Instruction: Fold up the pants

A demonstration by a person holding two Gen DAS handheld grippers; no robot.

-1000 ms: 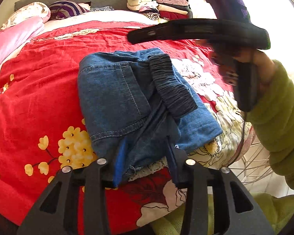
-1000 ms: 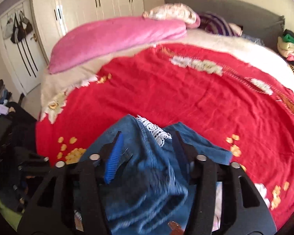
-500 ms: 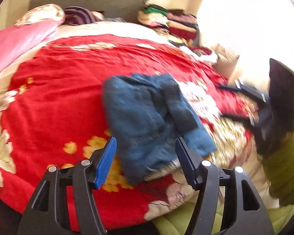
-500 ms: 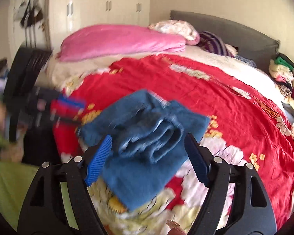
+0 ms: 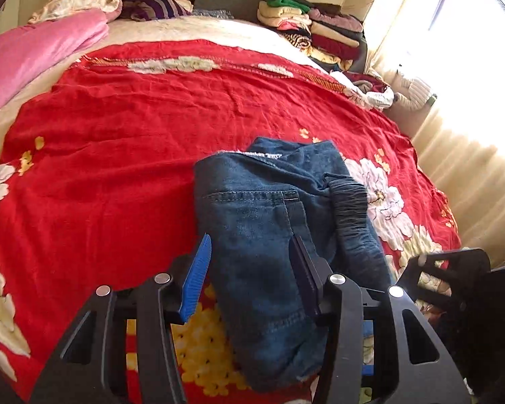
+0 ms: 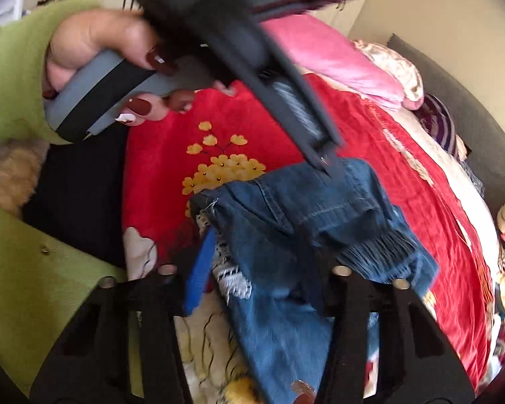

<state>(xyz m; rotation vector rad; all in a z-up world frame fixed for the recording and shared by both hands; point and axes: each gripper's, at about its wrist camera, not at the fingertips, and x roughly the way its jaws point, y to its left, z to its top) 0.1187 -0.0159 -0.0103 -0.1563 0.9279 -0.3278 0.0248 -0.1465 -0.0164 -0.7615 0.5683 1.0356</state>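
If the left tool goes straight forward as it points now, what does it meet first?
Most likely the folded jeans: they lie between the open fingers of the left tool, directly ahead. Beyond them is only the red bedspread. How high the tool is above the denim is unclear.

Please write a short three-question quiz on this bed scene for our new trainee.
1. True or false: the folded jeans lie on the red floral bedspread.
2. Which colour is the pad on one finger of the left gripper? A) green B) blue C) white
3. Fill in: in the right wrist view, the hand holding the other gripper wears a ____ sleeve.

Key:
1. True.
2. B; the blue pad shows beside the jeans, and the fingers stand apart.
3. Green; the right gripper also stands open over the jeans.
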